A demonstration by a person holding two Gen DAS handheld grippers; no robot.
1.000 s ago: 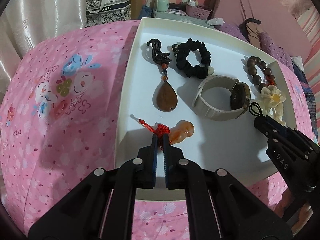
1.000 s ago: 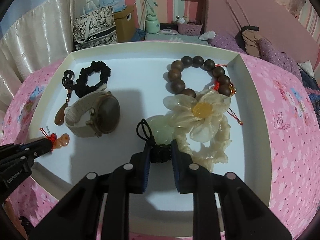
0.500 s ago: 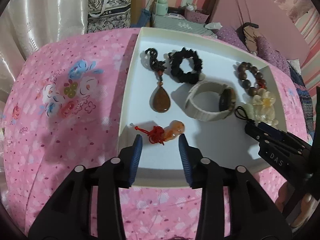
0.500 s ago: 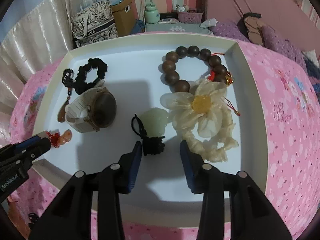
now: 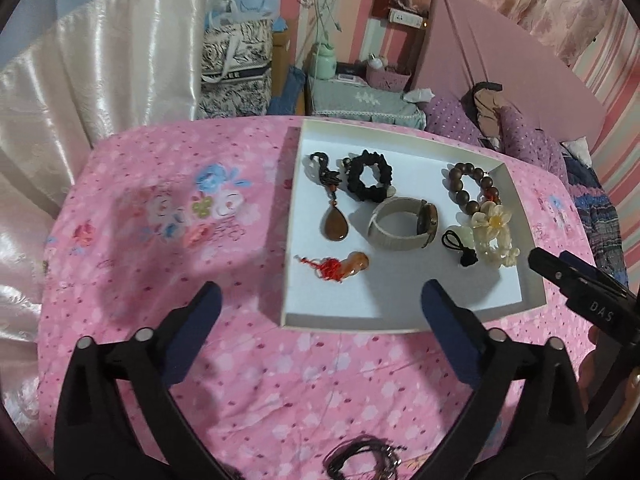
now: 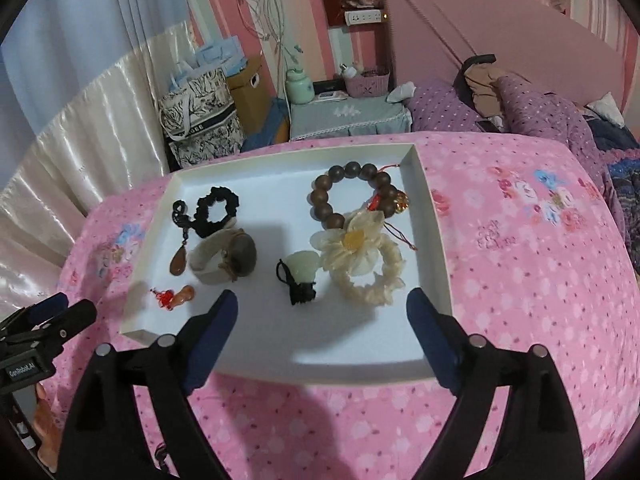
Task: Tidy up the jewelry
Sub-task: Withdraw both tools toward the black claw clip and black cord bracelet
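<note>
Only the left wrist view shows a tangle of black cord (image 5: 362, 458) lying on the pink floral bedspread (image 5: 160, 240) at its near edge, outside the tray; only the right wrist view shows the wall sockets (image 6: 362, 17) and hanging cables above the bedside table. Both views hold the white tray (image 5: 292, 240) with its jewelry. The left gripper (image 5: 320, 300) has just been opening and its jaws now stand wide apart with nothing between them, above the tray's near left corner; the orange carved pendant with a red knot (image 5: 340, 266) lies free on the tray floor by the left wall. The right gripper (image 6: 322, 312) has likewise just been opening, jaws spread and empty, near the tray's front edge; the pale green stone charm with a black cord (image 6: 302, 276) lies loose just beyond them. Along the far left sits a brown teardrop pendant on a dark knotted cord (image 5: 334, 224), beside a black scrunchie (image 5: 368, 176). A watch with a beige band (image 5: 402, 226) rests on its side in the middle. By the right wall a brown wooden bead bracelet (image 6: 348, 192) touches a cream flower scrunchie (image 6: 360, 260) with a yellow centre.
</note>
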